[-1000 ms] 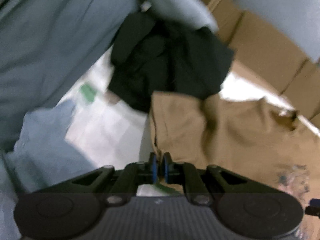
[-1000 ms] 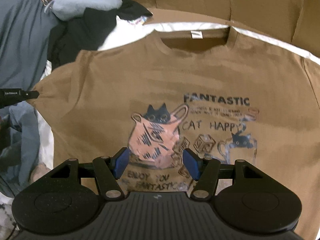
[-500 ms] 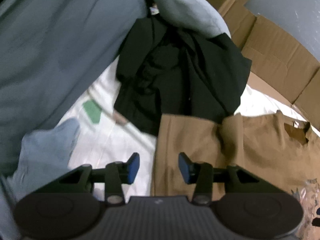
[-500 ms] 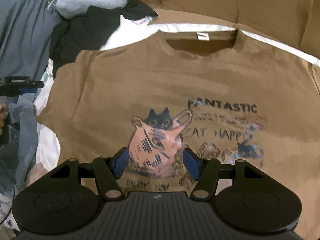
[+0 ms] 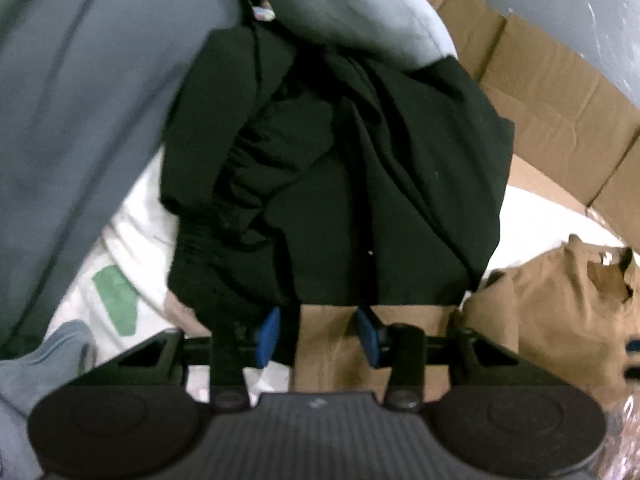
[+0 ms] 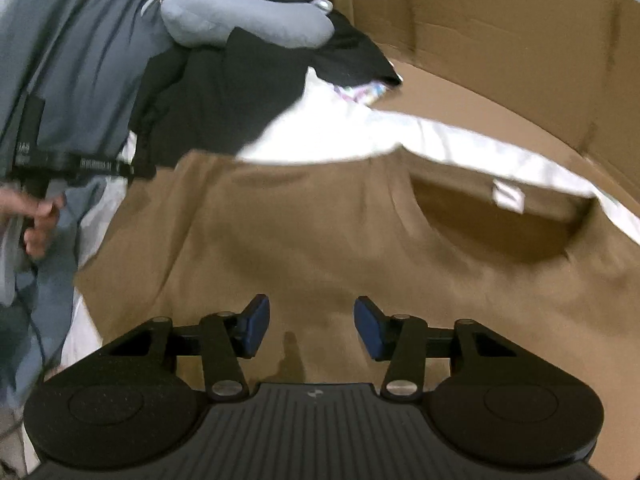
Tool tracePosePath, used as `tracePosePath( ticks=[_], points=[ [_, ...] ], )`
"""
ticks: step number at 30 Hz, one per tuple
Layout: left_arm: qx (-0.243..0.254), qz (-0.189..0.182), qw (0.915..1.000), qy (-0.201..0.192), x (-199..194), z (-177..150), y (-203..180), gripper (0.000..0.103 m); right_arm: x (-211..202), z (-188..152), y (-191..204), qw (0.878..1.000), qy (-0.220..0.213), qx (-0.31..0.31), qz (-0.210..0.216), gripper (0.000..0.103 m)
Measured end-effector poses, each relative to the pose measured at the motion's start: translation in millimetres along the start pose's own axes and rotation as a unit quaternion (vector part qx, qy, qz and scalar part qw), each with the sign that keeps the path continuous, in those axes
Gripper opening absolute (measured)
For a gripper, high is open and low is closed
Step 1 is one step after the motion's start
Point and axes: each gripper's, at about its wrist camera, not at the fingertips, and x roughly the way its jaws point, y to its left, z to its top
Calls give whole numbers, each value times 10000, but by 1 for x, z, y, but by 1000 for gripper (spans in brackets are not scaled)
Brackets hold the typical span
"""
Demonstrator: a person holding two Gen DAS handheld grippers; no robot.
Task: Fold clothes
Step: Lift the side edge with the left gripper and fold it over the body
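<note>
A brown T-shirt (image 6: 320, 240) lies spread flat on a white sheet, its collar (image 6: 500, 216) to the upper right. My right gripper (image 6: 312, 328) hovers over the shirt's upper chest. Its jaws are closing, with only flat cloth beneath them and nothing pinched. In the left wrist view, my left gripper (image 5: 318, 336) stands open over the corner of the shirt's sleeve (image 5: 340, 348). Its blue pads (image 5: 268, 336) are clear of the cloth. The right wrist view shows the left gripper (image 6: 136, 170) from the side at the sleeve's edge, with a hand (image 6: 36, 220) behind it.
A crumpled black garment (image 5: 340, 180) lies just beyond the sleeve, under a grey neck pillow (image 6: 240, 20). Grey-blue fabric (image 5: 80, 100) fills the left. Cardboard walls (image 6: 500, 40) ring the back and right. The white sheet (image 5: 132, 240) carries a green patch (image 5: 116, 300).
My left gripper opened, let go of the sleeve and moved up toward the black garment. My right gripper slid from the printed picture up toward the collar, and its jaws narrowed.
</note>
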Motion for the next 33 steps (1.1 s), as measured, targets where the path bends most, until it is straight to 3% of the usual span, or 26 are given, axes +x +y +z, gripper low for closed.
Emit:
tracePosePath(
  ticks=[3,6,9,13,17,22,33],
  points=[
    [88,-32,9999,86,7,-3,-4,40,25,22,-5,10000,-93,-6,-1,54],
    [127,-28,9999,90,6,-6,-9,16,40,37,-10,9997,-222,10,-125,54],
    [153,59,9999,8,-2,-7,-14,7,52,51,-17,9994,-299,104,-165,54],
    [59,125,9995,-286,-22,-10,-14,6,65,60,-26,9992,-274,109,-267,53],
    [-119,295,9984,-469,-36,-10,-8,5,73,68,-31,9986,-242,30,-460,36],
    [-311,466,9967,-588,-39,-16,2,5,84,82,-41,9978,7,189,-634,24],
    [-578,835,9935,-514,-49,-37,28,4,101,91,-30,9934,352,-399,-1020,21]
  ],
)
